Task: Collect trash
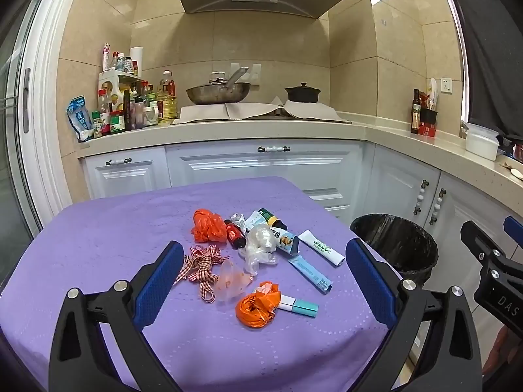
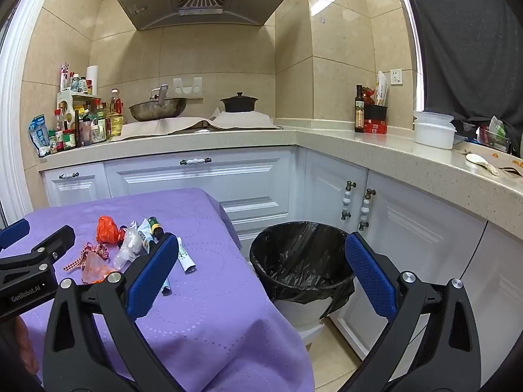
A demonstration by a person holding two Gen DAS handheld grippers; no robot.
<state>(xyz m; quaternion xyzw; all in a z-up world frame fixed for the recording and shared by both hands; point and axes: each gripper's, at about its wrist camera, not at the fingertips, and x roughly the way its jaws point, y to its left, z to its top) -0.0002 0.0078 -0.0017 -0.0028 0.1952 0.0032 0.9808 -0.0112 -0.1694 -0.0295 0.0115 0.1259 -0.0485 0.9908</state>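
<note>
Trash lies scattered on the purple-clothed table (image 1: 98, 228): two crumpled orange bags (image 1: 207, 225) (image 1: 258, 305), a checked ribbon (image 1: 201, 266), clear plastic wrap (image 1: 261, 245), small bottles (image 1: 235, 233), white and blue tubes (image 1: 325, 246), and a teal stick (image 1: 302, 307). My left gripper (image 1: 264, 274) hovers open above the table's near side, nothing between its fingers. A bin (image 2: 302, 258) lined with a black bag stands on the floor right of the table. My right gripper (image 2: 261, 274) is open near the table's right edge, facing the bin, and holds nothing.
White cabinets (image 2: 202, 176) and a beige L-shaped counter (image 2: 376, 147) run behind and to the right. A wok (image 1: 217, 93), a dark pot (image 1: 302, 93), and many condiment bottles (image 1: 130, 107) sit on the counter. The tiled floor (image 2: 330, 352) shows between table and cabinets.
</note>
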